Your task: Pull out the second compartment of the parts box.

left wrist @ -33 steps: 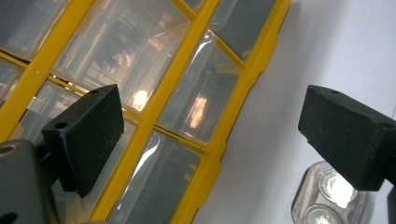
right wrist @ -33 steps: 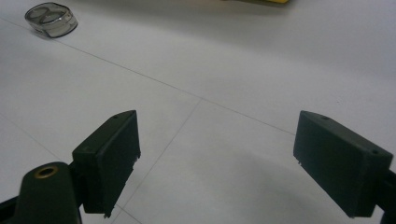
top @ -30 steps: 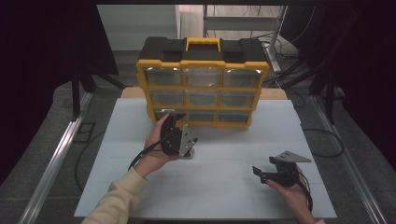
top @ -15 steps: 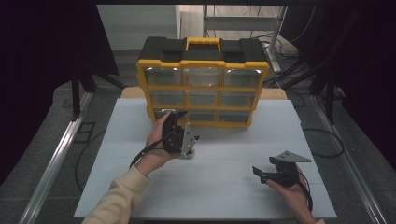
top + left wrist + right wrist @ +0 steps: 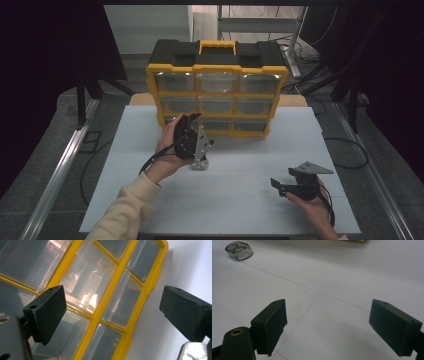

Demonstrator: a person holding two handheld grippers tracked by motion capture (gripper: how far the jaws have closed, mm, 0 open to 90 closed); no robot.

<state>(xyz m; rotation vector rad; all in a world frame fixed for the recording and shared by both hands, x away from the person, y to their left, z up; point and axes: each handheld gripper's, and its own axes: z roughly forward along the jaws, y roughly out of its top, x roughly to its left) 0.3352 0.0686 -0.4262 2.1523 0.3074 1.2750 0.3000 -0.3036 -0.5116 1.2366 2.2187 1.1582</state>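
A yellow-framed plastic organiser case with a black top and clear drawer fronts [image 5: 217, 92] stands upright at the 12 o'clock end of the white foam-board table top [image 5: 225, 200]. Its clear fronts sit in 3 rows of 3, and a yellow carry handle [image 5: 217, 47] rises from the black lid.

The left gripper [image 5: 188, 125] is held up in the person's left hand [image 5: 167, 150], right at the case's bottom row, at about 7 o'clock from the case's centre. A cream sleeve [image 5: 125, 212] runs down to the 6 o'clock edge of the high view. In the left gripper view its 2 black jaws stand wide apart with nothing between them, and the clear drawer fronts and yellow dividers [image 5: 110, 293] lie close ahead (tilted in that view, since the camera is turned with the hand). I cannot tell whether a jaw touches the case.

A small clear round plastic container [image 5: 199, 164] lies on the board just below the left hand, at 6 o'clock from the gripper. It also shows in the right gripper view at the 10 o'clock corner [image 5: 239, 250].

The right gripper [image 5: 276, 184] sits low over the board at about 4 o'clock from the case, well apart from it, in the person's right hand [image 5: 312, 210]. Its jaws are spread wide too, over bare white board [image 5: 327, 315], gripping nothing.
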